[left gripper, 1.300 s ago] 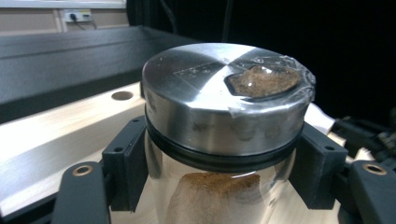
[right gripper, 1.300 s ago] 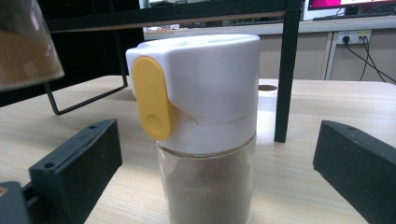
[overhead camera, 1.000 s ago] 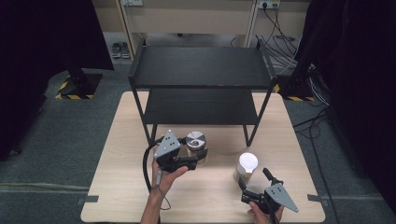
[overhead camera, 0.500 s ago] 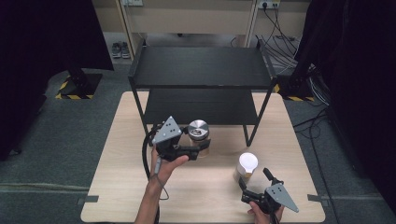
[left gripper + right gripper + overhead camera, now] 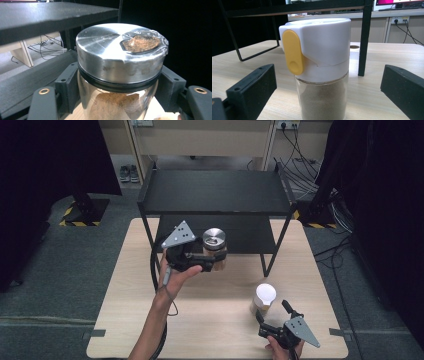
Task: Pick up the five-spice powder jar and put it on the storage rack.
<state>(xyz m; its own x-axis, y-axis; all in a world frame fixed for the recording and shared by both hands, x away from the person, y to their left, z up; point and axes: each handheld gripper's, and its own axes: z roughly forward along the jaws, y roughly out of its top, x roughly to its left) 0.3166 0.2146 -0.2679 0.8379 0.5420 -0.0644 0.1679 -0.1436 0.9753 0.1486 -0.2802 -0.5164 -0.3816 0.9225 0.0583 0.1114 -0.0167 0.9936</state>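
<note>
While the left gripper carries the steel-lidded jar clear of the worktop, its fingers clamp the glass just under the lid rim, likely so the lid's lip stops any slip. Jar sits left of centre, in front of the black rack and near its lower shelf; probably bound for that shelf. Brown powder inside, jar upright to keep it settled. Right gripper rests at the near right edge, fingers wide and apart from the white-capped shaker, standing on the worktop between them.
</note>
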